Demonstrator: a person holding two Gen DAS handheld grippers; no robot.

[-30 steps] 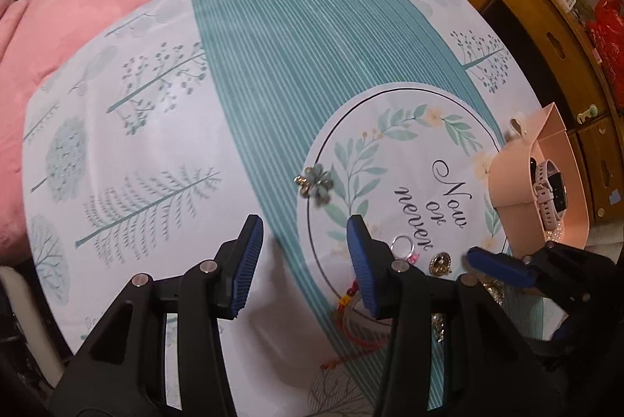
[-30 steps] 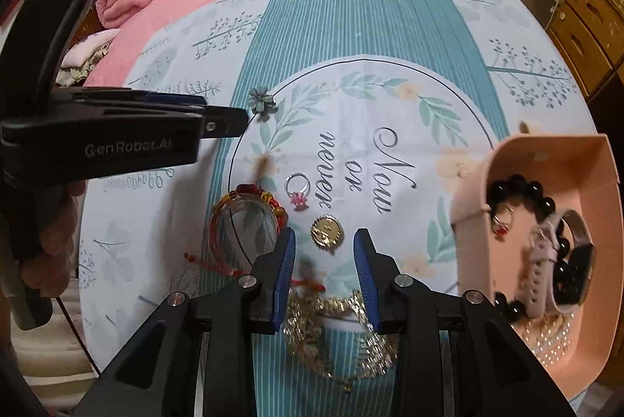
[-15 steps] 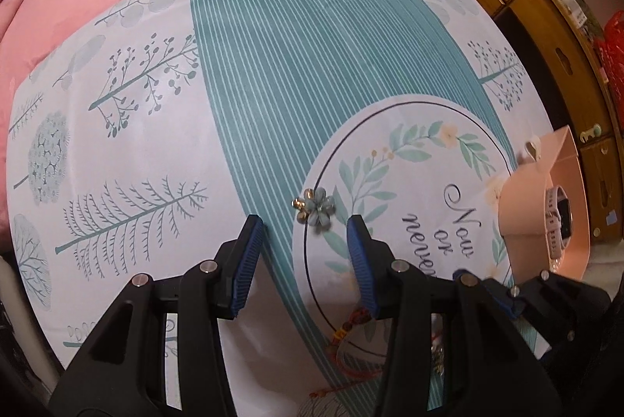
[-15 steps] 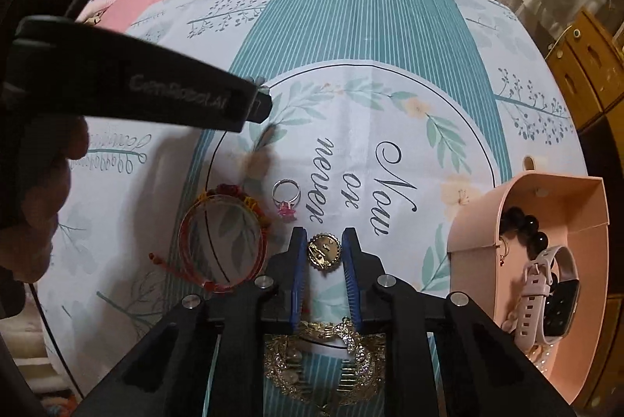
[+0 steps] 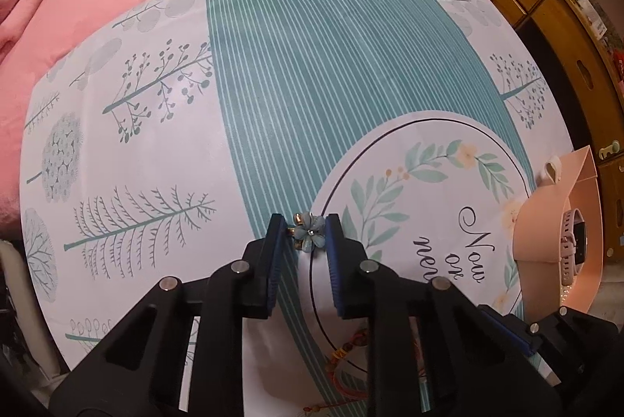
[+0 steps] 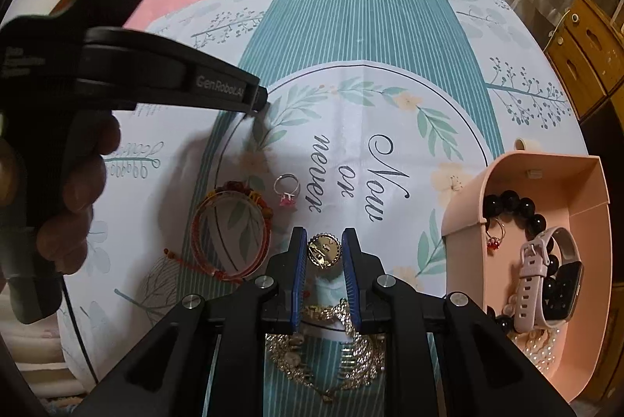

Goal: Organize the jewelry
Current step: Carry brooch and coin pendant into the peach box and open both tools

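Pinching w/ both hands right now: your left gripper (image 5: 303, 235) has its blue pads closed on the flower brooch (image 5: 308, 230), a pale blue piece w/ gold bits, sitting right on the black circle line of the tablecloth (image 5: 312, 66), at the edge of the teal stripes. Pads touch the flower on both sides.

Your right gripper (image 6: 324, 255) is squeezed onto the gold coin pendant (image 6: 324, 249), pads against its left & right rims, just below the "never" lettering. Can't tell whether either piece is off the cloth.

Rest of the jewelry, right wrist view:
- silver ring w/ pink stone (image 6: 287, 189) lies loose, up-left of the pendant, apart from it
- red-orange bangle (image 6: 230, 228) w/ its cord tail lies left of your gripper, near the ring but not touching
- gold chain necklace (image 6: 331, 350) is piled under the gripper body, partly hidden

Pink tray (image 6: 585, 183) sits at the right edge of the table. Inside: black bead bracelet (image 6: 514, 200), small ring w/ red stone (image 6: 494, 241), pink-strap watch (image 6: 546, 280), and pearl strand (image 6: 542, 347) at the near end. From the left wrist view you only see the tray's side & the watch.
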